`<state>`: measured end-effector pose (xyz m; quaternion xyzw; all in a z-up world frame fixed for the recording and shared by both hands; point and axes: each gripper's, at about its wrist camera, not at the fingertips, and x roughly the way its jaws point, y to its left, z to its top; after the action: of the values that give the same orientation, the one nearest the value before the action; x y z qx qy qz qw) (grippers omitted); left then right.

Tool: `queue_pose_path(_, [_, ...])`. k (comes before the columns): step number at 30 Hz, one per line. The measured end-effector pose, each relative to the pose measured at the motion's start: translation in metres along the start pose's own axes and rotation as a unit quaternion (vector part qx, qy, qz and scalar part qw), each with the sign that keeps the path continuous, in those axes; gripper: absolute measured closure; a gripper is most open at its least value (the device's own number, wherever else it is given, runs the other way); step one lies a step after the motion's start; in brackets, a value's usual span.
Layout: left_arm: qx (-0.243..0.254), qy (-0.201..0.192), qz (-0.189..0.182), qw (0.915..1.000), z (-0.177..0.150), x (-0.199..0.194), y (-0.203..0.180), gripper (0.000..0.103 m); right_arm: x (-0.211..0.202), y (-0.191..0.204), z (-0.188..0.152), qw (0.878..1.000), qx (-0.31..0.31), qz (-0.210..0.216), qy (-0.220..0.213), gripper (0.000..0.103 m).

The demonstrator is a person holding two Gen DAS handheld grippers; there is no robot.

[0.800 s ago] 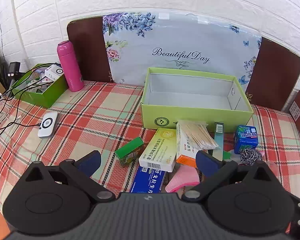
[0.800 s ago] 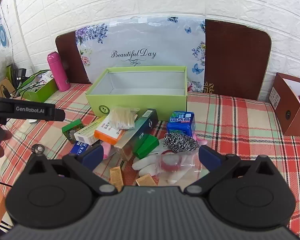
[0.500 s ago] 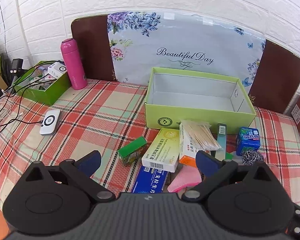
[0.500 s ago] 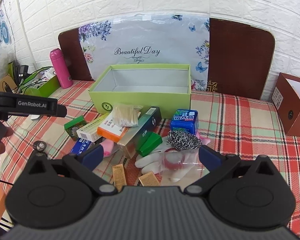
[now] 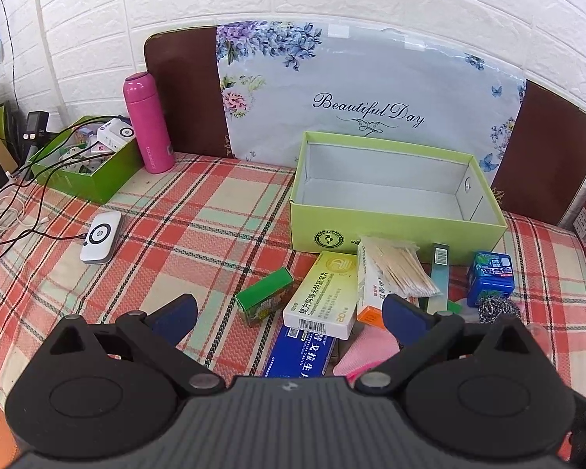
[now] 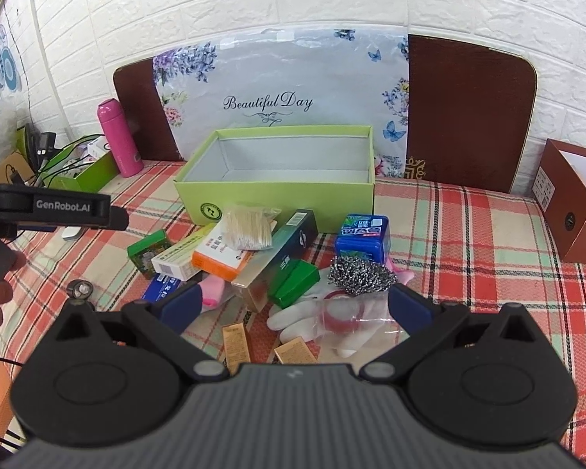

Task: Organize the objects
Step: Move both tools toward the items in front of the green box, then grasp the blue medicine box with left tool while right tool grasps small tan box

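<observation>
An open, empty light-green box (image 5: pixel 394 230) (image 6: pixel 277 199) stands on the plaid cloth. A pile lies in front of it: a small green box (image 5: pixel 265 296), a white-yellow medicine box (image 5: pixel 324 293), a bag of toothpicks (image 5: pixel 394 269) on an orange-white box, a blue carton (image 5: pixel 301 355), a blue tin (image 6: pixel 362 236), steel wool (image 6: pixel 359 273), white gloves with a red tape roll (image 6: pixel 338 310). My left gripper (image 5: pixel 289 318) is open and empty above the pile's near left. My right gripper (image 6: pixel 293 306) is open and empty above the pile's near side.
A pink bottle (image 5: pixel 148 123) and a green tray of cables (image 5: pixel 86 164) stand at the far left, with a white charger (image 5: pixel 100 237) nearby. A brown box (image 6: pixel 574 199) stands at the right. A floral board (image 5: pixel 367 117) leans on the brick wall.
Both grippers have risen and drawn back a little, so the box and pile sit lower in view. Both stay open; nothing on the cloth has moved.
</observation>
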<state>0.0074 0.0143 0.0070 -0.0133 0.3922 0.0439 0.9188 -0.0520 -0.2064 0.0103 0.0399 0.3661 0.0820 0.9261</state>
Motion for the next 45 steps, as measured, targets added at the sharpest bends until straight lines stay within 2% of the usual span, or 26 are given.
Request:
queue_pose_path(15, [-0.006, 0.017, -0.002, 0.9998, -0.003, 0.011, 0.005, 0.000, 0.009, 0.006, -0.003, 1.000, -0.002, 0.012, 0.001, 0.000])
queue_pose_path(19, [-0.001, 0.023, -0.031, 0.9992, -0.006, 0.019, 0.012, 0.000, 0.016, 0.015, -0.004, 0.999, -0.035, 0.009, 0.000, 0.000])
queue_pose_path(22, [-0.003, 0.032, -0.047, 0.9984, -0.014, 0.032, 0.022, 0.000, 0.030, 0.028, -0.010, 0.996, -0.083, 0.020, 0.028, 0.000])
queue_pose_path(28, [-0.012, 0.055, -0.067, 0.9962, -0.037, 0.058, 0.039, 0.000, 0.062, 0.056, -0.028, 0.985, -0.135, 0.055, 0.095, 0.001])
queue_pose_path(33, [0.013, 0.097, -0.074, 0.9925, -0.051, 0.088, 0.035, 0.002, 0.101, 0.066, -0.040, 0.975, -0.161, 0.055, 0.144, 0.014])
queue_pose_path(36, [0.025, 0.117, -0.068, 0.9905, -0.052, 0.106, 0.031, 0.007, 0.120, 0.071, -0.047, 0.968, -0.177, 0.050, 0.170, 0.023])
queue_pose_path(40, [0.033, 0.135, -0.074, 0.9876, -0.051, 0.126, 0.026, 0.011, 0.133, 0.075, -0.051, 0.964, -0.189, 0.050, 0.180, 0.028])
queue_pose_path(43, [0.031, 0.157, -0.098, 0.9821, -0.051, 0.140, 0.024, 0.026, 0.137, 0.074, -0.049, 0.961, -0.198, 0.052, 0.188, 0.045])
queue_pose_path(44, [0.030, 0.167, -0.110, 0.9793, -0.051, 0.144, 0.024, 0.038, 0.140, 0.072, -0.049, 0.959, -0.192, 0.056, 0.199, 0.052])
queue_pose_path(45, [0.035, 0.168, -0.111, 0.9788, -0.053, 0.146, 0.024, 0.040, 0.143, 0.070, -0.049, 0.958, -0.183, 0.062, 0.210, 0.059])
